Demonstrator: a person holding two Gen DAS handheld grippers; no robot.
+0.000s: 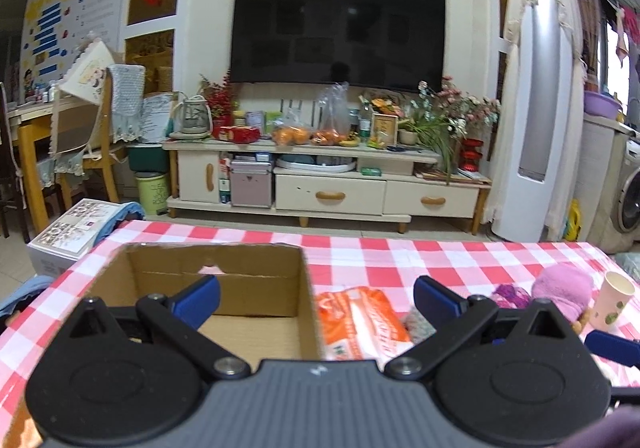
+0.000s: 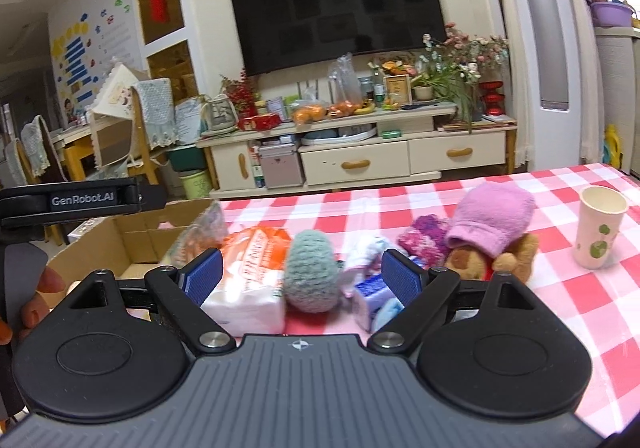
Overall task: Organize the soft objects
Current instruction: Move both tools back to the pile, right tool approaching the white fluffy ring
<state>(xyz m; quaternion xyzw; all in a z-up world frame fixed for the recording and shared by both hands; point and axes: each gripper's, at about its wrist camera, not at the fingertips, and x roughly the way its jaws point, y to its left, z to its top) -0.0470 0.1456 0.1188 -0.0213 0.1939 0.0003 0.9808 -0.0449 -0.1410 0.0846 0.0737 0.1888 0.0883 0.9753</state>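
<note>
- The cardboard box (image 1: 216,288) was kept empty and open-topped on the checked tablecloth (image 1: 400,260), ready for filling.
- The left gripper (image 1: 316,298) was held above it, fingers spread, grasping nothing.
- The right gripper (image 2: 302,274), likewise released, was aimed at the teal knitted piece (image 2: 310,272) just beside the box, among the tissue pack (image 2: 248,280) and plush toy (image 2: 496,248).

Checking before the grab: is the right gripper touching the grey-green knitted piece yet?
Apart. In the right wrist view the right gripper stands open, and the knitted piece sits between its fingers with tablecloth and other items showing on both sides.
</note>
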